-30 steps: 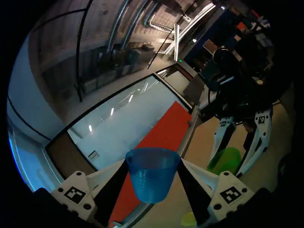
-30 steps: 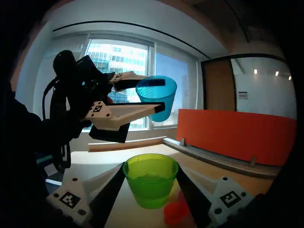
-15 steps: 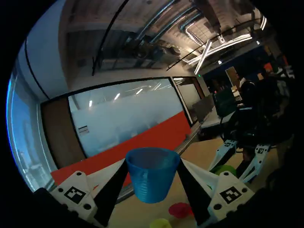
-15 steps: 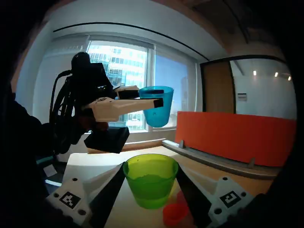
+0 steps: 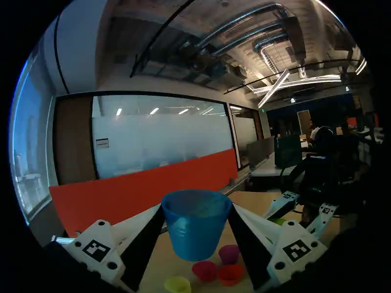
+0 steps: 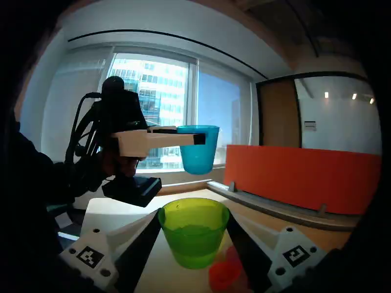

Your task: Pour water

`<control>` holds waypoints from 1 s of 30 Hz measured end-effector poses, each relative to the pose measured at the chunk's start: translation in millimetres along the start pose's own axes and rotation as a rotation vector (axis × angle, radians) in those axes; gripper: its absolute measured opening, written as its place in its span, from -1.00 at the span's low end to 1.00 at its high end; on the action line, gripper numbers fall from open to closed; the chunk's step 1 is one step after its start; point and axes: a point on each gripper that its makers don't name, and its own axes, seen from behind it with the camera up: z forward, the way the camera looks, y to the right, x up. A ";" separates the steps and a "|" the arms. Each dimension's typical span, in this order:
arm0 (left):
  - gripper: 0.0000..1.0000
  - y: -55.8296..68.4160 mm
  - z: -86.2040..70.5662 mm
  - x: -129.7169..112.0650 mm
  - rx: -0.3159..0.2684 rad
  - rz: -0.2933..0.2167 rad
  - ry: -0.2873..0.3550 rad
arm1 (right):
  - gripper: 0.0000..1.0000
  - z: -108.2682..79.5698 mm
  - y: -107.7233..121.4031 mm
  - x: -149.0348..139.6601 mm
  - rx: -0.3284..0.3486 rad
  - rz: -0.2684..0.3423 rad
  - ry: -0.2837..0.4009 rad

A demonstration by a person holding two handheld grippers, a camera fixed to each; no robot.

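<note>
While the left gripper (image 5: 195,210) clamps a blue cup (image 5: 196,232) between its fingers, the right gripper (image 6: 194,217) clamps a green cup (image 6: 194,241).

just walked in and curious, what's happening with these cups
A person holds a gripper in each hand. The left gripper grips a blue cup, upright and raised above the table. The right gripper grips a green cup, lower down, which seems to hold some liquid. Nothing is pouring at this moment. Small cups sit on the table.
</note>
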 end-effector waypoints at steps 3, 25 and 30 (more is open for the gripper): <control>0.72 -1.0 0.3 -3.5 -0.001 -0.029 -0.004 | 0.84 -1.6 0.2 0.8 -0.004 0.000 -0.002; 0.76 6.5 -13.0 -58.8 -0.011 -0.134 -0.074 | 0.83 -20.8 12.2 -10.3 -0.027 0.015 -0.045; 0.76 11.3 -15.8 -77.2 -0.016 -0.144 -0.103 | 0.83 -26.1 17.3 -15.1 -0.032 0.023 -0.058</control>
